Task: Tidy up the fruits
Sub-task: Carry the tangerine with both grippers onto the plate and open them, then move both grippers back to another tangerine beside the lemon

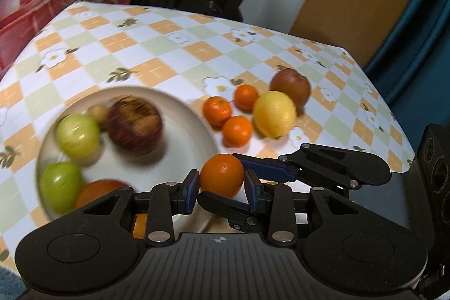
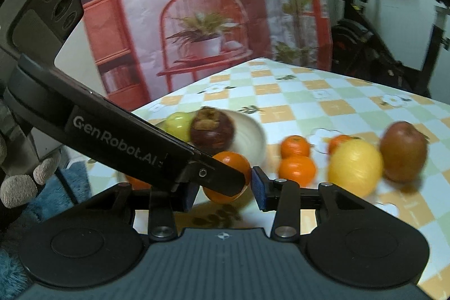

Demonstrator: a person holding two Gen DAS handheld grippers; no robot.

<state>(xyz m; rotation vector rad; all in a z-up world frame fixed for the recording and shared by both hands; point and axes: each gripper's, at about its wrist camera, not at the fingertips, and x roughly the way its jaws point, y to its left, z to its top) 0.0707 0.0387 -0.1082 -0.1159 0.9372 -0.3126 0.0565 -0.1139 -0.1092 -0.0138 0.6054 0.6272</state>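
Over the plate [image 1: 194, 114] rim, I have the orange [image 1: 222, 178] clamped between my left gripper [image 1: 222, 189] pads while my right gripper [image 2: 225, 189] sits apart around it, so I should carry it inward before releasing, clear of the apples.

1. The tabletop [image 1: 174, 61] wears a checked cloth of orange, green and white squares with printed daisies and leaves.
2. A pale plate [image 1: 194, 131] lies on its left part, holding fruit.
3. Right of the plate, three small oranges [image 1: 217, 111] sit clustered on the cloth.
4. A yellow lemon [image 1: 274, 114] lies just beside them, with a red apple [image 1: 291, 86] close behind it.
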